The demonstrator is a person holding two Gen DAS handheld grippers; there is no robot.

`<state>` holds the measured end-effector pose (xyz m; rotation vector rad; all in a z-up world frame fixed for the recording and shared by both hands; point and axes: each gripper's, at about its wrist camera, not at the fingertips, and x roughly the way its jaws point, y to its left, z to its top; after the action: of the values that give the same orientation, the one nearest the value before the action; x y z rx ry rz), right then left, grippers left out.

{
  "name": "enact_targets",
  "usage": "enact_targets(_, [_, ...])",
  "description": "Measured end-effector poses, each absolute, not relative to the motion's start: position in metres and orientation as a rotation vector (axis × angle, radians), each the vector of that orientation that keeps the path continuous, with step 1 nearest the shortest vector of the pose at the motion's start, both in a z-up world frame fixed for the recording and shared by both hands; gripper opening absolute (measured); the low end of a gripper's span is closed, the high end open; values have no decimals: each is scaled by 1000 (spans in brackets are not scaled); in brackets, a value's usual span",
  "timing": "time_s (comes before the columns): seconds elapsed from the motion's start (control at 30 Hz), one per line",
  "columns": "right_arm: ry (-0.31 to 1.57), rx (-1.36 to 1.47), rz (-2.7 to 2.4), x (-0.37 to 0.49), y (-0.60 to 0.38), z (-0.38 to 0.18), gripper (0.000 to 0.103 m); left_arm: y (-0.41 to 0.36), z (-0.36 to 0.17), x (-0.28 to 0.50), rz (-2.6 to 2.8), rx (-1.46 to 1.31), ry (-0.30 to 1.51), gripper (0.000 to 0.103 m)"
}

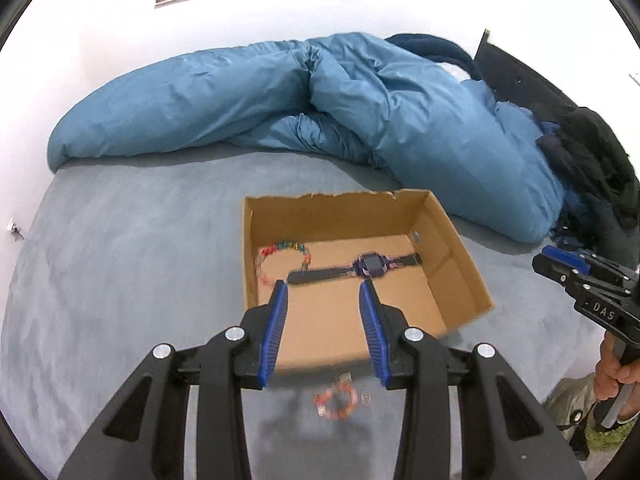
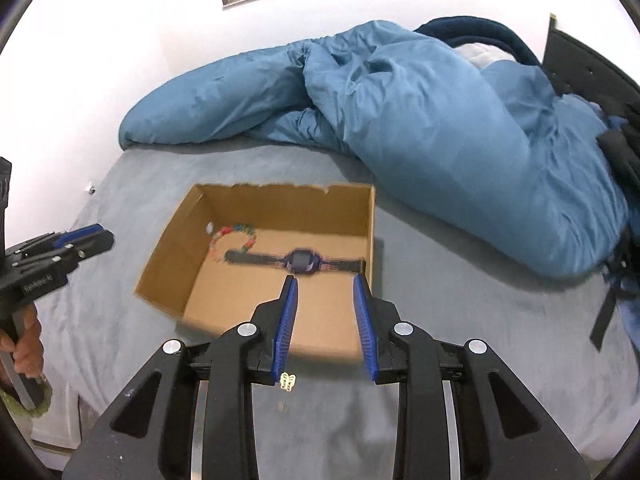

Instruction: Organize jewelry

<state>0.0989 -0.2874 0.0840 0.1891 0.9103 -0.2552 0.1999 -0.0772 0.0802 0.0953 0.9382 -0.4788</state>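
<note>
both the left hand-held gripper (image 1: 323, 286) and the right hand-held gripper (image 2: 325, 280) are standing partly open, holding nothing, above the cardboard box (image 1: 456, 256) on the bed (image 1: 120, 280). the watch (image 1: 370, 266) and a bead bracelet (image 1: 280, 250) are lying inside the box; another bracelet (image 1: 336, 400) is lying on the bed in front.

I'm seeing a purple watch (image 1: 371, 267) lying flat, strap outstretched, in the cardboard box (image 1: 460, 264), a colourful beaded bracelet (image 1: 280, 258) lying at its left. An orange bracelet (image 1: 336, 400) is lying on the bed near the box.
</note>
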Motion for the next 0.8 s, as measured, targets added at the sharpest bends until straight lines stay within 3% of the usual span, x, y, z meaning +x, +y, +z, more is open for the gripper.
enact_targets(0.37, [887,256,-256,6,-207,49,33,-17,48,97,-473,-3,978,36])
enact_targets(0.57, [843,289,-262,-21,-169,43,46,-4,32,68,-453,-2,996,36])
enact_targets(0.8, [795,286,-281,-47,-151,54,51,-4,37,39,-450,22,962,40])
